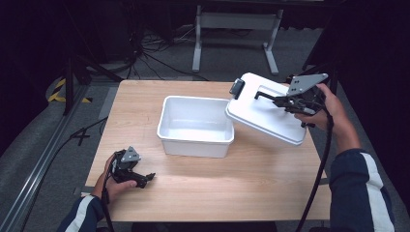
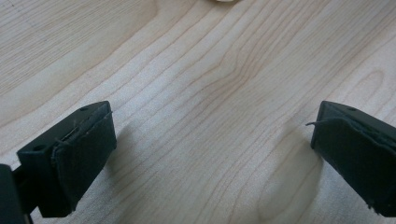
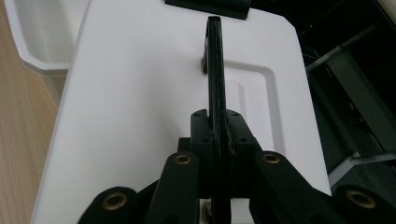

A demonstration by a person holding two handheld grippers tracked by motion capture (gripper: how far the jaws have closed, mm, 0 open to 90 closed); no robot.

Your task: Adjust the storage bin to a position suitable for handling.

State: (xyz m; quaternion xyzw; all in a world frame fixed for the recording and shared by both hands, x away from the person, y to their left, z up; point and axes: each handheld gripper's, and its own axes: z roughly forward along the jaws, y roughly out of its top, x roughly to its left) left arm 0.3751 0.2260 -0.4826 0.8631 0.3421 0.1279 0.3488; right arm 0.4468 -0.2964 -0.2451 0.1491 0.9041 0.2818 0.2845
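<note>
A white plastic bin [image 1: 196,126] stands open and empty at the table's middle. Its white lid [image 1: 265,108] hangs tilted above the bin's right edge, with a black latch [image 1: 237,87] at its far end. My right gripper [image 1: 283,100] is shut on the lid's thin black handle [image 3: 215,79], which runs upright between the jaws in the right gripper view; the lid [image 3: 154,102] spreads below and a corner of the bin [image 3: 42,37] shows at the upper left. My left gripper [image 1: 145,178] rests on the table near the front left, open, with bare wood between its pads [image 2: 84,154].
The wooden table [image 1: 251,188] has free room in front of the bin and at the left. Beyond its far edge are a grey floor with cables [image 1: 150,53] and a white desk frame [image 1: 237,29]. A metal rail [image 1: 34,183] runs along the left.
</note>
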